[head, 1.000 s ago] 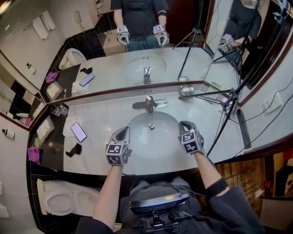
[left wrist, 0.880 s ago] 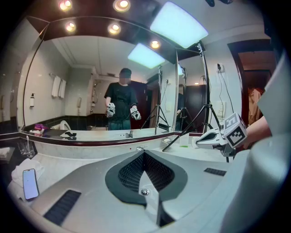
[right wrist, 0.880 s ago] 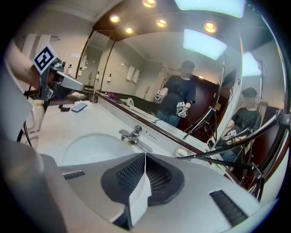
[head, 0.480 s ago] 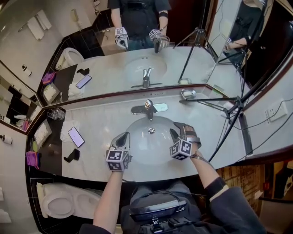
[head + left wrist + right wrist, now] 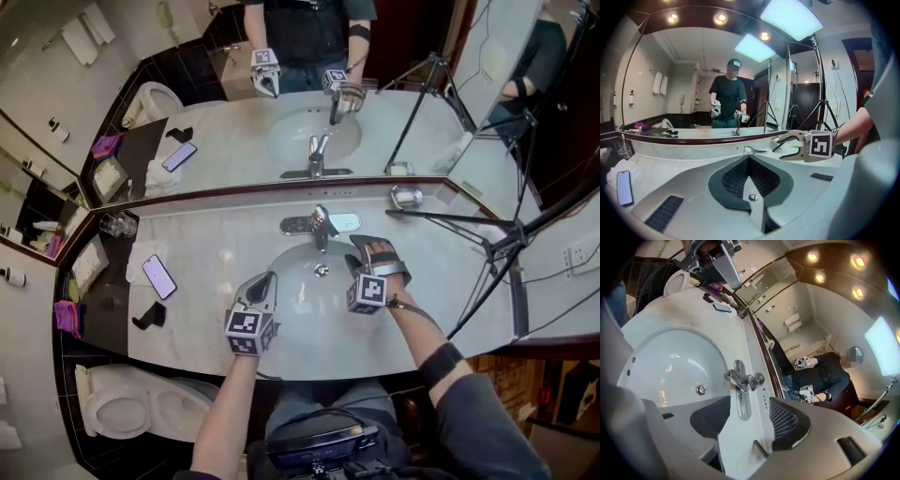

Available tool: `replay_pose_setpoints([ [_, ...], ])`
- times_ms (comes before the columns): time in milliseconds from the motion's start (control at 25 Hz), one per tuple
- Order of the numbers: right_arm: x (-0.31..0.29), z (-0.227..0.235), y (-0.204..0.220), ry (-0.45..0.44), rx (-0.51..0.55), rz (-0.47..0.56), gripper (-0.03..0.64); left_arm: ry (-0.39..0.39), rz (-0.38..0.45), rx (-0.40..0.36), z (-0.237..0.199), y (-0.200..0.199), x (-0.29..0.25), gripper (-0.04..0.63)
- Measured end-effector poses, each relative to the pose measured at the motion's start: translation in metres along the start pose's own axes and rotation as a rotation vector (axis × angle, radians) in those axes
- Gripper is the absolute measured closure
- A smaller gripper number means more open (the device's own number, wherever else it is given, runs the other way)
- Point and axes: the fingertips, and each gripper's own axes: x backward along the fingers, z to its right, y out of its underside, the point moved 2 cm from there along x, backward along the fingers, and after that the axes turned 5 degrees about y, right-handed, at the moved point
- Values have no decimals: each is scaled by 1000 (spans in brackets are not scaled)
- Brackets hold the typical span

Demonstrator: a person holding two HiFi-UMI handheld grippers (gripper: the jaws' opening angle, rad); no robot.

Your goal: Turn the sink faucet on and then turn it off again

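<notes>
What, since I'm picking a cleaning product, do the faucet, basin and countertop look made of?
Faucet: chrome-plated metal by the look, with a mirror-bright silver surface that throws sharp reflections.
Basin: probably glazed white ceramic, smooth and uniformly white with glossy light spots.
Countertop: pale polished stone, perhaps marble or an imitation. Faint grey mottling shows, too soft to tell which.

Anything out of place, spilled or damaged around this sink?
Nothing stands out. The faucet stands upright behind the basin, the phone lies flat left of it, and no spill or damage shows.
</notes>
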Motion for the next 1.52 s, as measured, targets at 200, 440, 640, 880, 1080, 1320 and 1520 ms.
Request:
replay_pose_setpoints([
  [200, -41, -19, 9, -45, 100, -15, 331, 3, -7, 1, 0, 6, -11, 607],
  [440, -70, -15, 4, -29, 147, -22, 328, 11, -10, -8, 1, 8, -16, 607],
  [640, -84, -5, -7, -31, 175, -15, 337, -6, -10, 4, -5, 11, -12, 607],
  [880, -93, 5, -18, -35, 192, -11, 360, -30, -15, 20, -15, 18, -3, 607],
  [1080, -94, 16, -24, -30, 169, -18, 354, -32, -16, 38, -18, 24, -1, 607],
  [1320, -94, 20, -25, -40, 168, -24, 360, -33, -13, 42, -18, 24, 1, 607],
  [1520, -96, 35, -32, -19, 143, -15, 367, -40, -18, 44, -23, 27, 5, 607],
])
